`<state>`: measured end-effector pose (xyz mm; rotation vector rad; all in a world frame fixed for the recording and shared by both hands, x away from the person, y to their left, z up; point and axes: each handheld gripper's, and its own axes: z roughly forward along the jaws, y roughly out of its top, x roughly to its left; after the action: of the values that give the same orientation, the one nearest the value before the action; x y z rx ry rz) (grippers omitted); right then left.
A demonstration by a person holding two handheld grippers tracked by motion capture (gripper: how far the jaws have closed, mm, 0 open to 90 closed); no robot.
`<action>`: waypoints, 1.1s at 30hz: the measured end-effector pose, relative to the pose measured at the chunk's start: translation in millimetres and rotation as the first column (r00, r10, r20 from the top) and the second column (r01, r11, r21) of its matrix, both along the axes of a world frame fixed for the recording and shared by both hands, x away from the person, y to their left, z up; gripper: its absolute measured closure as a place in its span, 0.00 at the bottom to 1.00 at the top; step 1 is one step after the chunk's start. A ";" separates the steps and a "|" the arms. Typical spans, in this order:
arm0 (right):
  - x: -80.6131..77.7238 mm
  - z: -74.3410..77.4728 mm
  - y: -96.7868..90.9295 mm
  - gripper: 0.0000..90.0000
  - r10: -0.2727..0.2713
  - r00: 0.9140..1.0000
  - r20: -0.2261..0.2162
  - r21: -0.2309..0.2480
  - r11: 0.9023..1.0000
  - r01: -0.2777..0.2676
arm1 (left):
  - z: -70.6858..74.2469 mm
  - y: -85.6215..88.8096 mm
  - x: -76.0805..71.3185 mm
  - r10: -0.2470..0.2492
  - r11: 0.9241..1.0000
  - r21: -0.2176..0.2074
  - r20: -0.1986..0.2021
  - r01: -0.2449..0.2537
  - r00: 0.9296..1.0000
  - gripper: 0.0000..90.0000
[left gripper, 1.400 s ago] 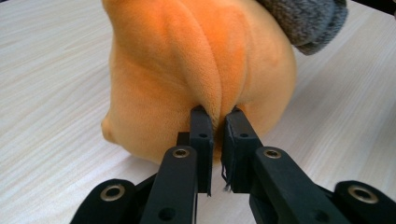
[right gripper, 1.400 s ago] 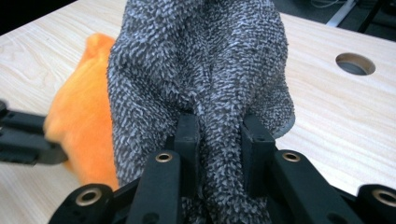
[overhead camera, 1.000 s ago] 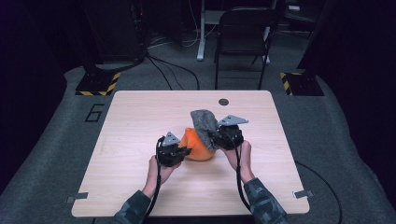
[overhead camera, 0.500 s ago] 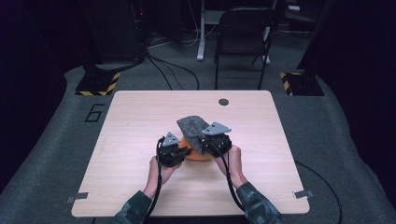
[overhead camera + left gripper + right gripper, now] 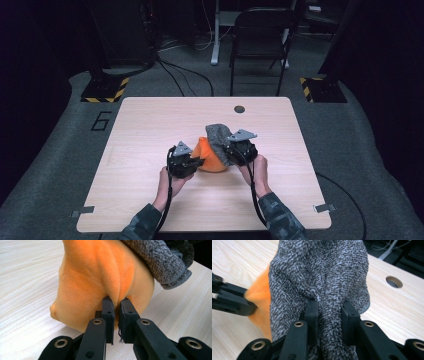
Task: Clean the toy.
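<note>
An orange plush cloth (image 5: 209, 156) stands bunched in a mound at the middle of the wooden table (image 5: 145, 125). My left gripper (image 5: 196, 162) is shut on a pinched fold of the orange cloth (image 5: 100, 282) at its left side. A grey knitted cloth (image 5: 218, 136) drapes over the mound's right side, and my right gripper (image 5: 229, 153) is shut on a thick bunch of it. In the right gripper view the grey cloth (image 5: 319, 277) hangs from my jaws with the orange cloth (image 5: 258, 293) behind it at left. The grey cloth (image 5: 162, 260) shows at upper right in the left gripper view.
A round cable hole (image 5: 239, 108) sits near the table's far edge. Beyond the table stand a black chair (image 5: 260, 35) and floor stands with yellow-black striped bases (image 5: 102, 90). Bare tabletop lies to the left, right and front of the cloths.
My right gripper carried the grey cloth leftward over the orange mound, then back right and slightly down. The left gripper stayed put on the orange cloth.
</note>
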<state>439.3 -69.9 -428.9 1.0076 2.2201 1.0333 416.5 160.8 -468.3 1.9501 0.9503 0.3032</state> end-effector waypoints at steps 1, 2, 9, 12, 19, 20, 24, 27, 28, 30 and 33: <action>2.2 -3.0 -3.7 0.79 -0.022 1.000 -0.017 -0.001 1.000 0.022 | 0.0 0.4 0.4 0.000 1.000 0.002 0.002 0.000 1.000 0.93; 4.0 -4.9 -6.1 0.79 -0.025 0.999 -0.023 -0.003 1.000 0.025 | -0.1 0.7 0.6 0.000 1.000 0.001 0.002 0.000 1.000 0.93; 18.7 -22.7 -23.1 0.79 -0.092 0.987 -0.135 0.016 0.995 0.095 | -0.9 1.1 0.9 -0.003 1.000 -0.002 0.005 0.003 1.000 0.93; 23.2 -29.9 -27.8 0.79 -0.103 0.980 -0.168 0.006 0.994 0.105 | -1.1 1.0 0.9 -0.004 1.000 -0.002 0.006 0.004 1.000 0.93; 32.0 -42.4 -36.1 0.79 -0.130 0.966 -0.224 -0.007 0.991 0.132 | -1.2 2.2 1.2 -0.002 1.000 0.002 0.018 0.002 1.000 0.93; 31.0 -39.2 -36.1 0.79 -0.129 0.969 -0.209 -0.002 0.991 0.131 | -1.2 2.5 1.3 0.000 1.000 0.002 0.019 0.000 1.000 0.93; 23.1 -17.8 -36.6 0.79 -0.109 0.982 -0.153 0.053 0.992 0.119 | -1.1 3.3 1.8 -0.004 1.000 0.003 0.024 0.004 1.000 0.93; 14.3 3.2 -35.0 0.79 -0.071 0.992 -0.107 0.116 0.990 0.084 | -0.9 1.2 0.8 -0.008 1.000 0.002 0.026 0.008 1.000 0.93; 14.3 3.2 -35.0 0.79 -0.071 0.992 -0.107 0.116 0.990 0.084 | -0.8 0.5 0.4 -0.008 1.000 0.005 0.029 0.008 1.000 0.93; 6.0 16.2 -27.7 0.79 -0.039 0.997 -0.064 0.127 0.991 0.047 | -0.7 -0.6 -0.3 -0.011 1.000 0.003 0.031 0.011 0.999 0.93; 0.4 21.5 -19.8 0.79 -0.018 0.999 -0.051 0.126 0.992 0.024 | -0.2 -2.2 -1.2 -0.015 1.000 0.010 0.037 0.014 0.999 0.92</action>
<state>439.6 -89.7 -407.4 1.1194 2.2018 1.1637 415.3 158.6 -468.5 1.9532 0.9122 0.3349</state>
